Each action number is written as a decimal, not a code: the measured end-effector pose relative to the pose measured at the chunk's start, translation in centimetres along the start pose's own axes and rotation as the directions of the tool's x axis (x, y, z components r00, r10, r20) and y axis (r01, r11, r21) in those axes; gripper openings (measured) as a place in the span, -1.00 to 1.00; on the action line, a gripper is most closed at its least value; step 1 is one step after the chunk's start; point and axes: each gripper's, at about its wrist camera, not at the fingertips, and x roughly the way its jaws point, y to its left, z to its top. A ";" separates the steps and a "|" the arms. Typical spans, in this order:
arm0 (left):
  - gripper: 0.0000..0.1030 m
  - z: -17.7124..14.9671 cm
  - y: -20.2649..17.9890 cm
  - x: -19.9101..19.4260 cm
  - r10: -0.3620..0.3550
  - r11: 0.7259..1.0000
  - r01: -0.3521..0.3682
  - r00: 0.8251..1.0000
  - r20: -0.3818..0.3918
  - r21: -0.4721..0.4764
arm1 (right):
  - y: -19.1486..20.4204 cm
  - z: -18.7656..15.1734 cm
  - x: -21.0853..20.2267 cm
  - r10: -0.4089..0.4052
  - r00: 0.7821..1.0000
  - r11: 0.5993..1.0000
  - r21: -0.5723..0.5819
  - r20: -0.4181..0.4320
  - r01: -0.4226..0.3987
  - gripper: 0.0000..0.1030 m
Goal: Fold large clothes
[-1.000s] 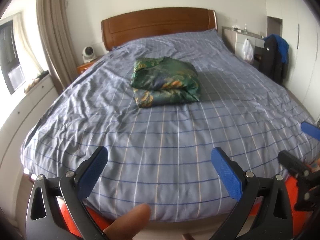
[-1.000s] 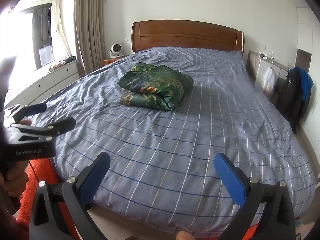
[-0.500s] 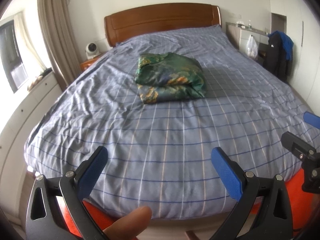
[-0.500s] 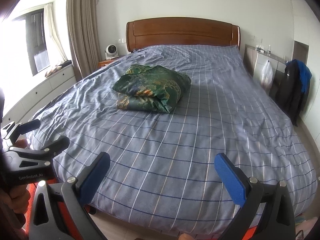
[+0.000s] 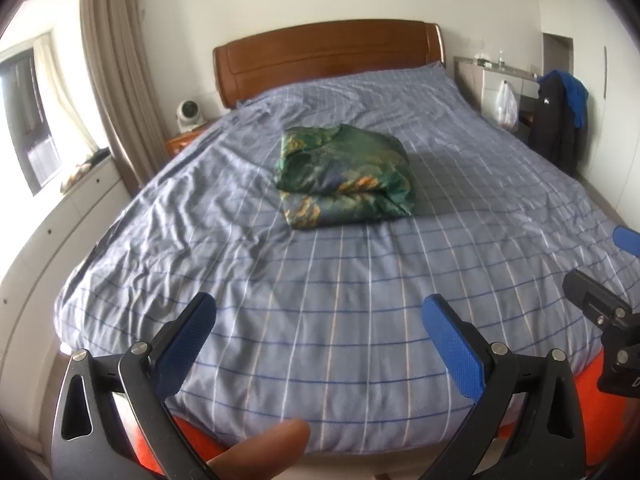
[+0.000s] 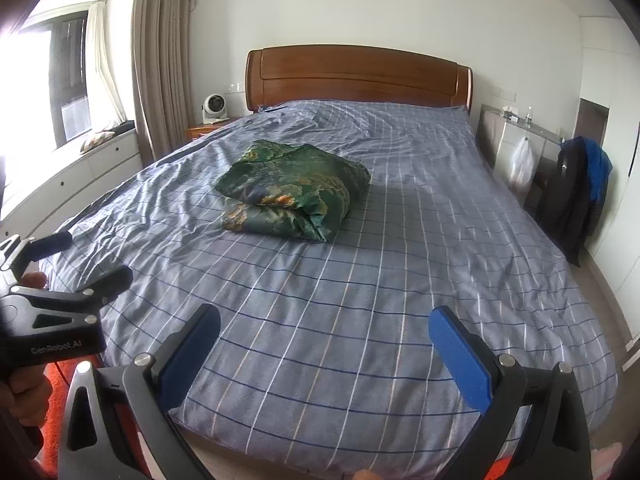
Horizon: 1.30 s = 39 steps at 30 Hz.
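Left tongs (image 5: pixel 318 318) released, blue pads (image 5: pixel 187 336) spread wide, nothing between them, held above the foot edge of the bed (image 5: pixel 360 320). A fingertip (image 5: pixel 260 454) just beneath, at the lower edge of the view. Right tongs (image 6: pixel 324 330) likewise released and empty, pads (image 6: pixel 460 354) wide apart, also over the foot of the bed. Side by side, apart: right tongs seen at the right edge of the left wrist view, left tongs at the left edge of the right wrist view, gripped by a hand (image 6: pixel 24 396).

Well ahead of both tongs, folded green garment (image 5: pixel 346 178) lying on the blue checked cover (image 5: pixel 240 220) about mid-bed, a thick bundle with a floral pattern, slightly right of centre from the left tongs, left of centre from the right tongs. Touched by neither.

Beyond the garment, wooden headboard (image 5: pixel 328 56) against the wall. Far left of it, small white fan (image 5: pixel 188 114) on a nightstand (image 5: pixel 182 142), then curtain (image 5: pixel 116 80) and window (image 5: pixel 28 112). Far right, cabinet (image 5: pixel 492 80) with a white bag (image 5: pixel 505 106) hanging and a dark jacket (image 5: pixel 556 120). Orange rug (image 5: pixel 592 420) below the tongs.
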 end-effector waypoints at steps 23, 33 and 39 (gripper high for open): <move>1.00 0.5 -0.6 0.3 -0.004 1.000 0.004 1.000 -0.009 0.002 | -0.1 0.3 -0.3 -0.015 1.000 1.000 0.000 -0.009 0.015 0.99; 1.00 0.5 -0.7 0.5 -0.007 1.000 0.007 1.000 -0.020 0.004 | -0.2 0.6 -0.4 -0.015 1.000 1.000 0.004 -0.010 0.015 0.99; 1.00 0.2 -0.7 0.5 -0.011 1.000 0.011 1.000 -0.013 0.003 | -0.2 0.4 -0.1 -0.019 0.999 1.000 0.002 -0.026 0.019 0.99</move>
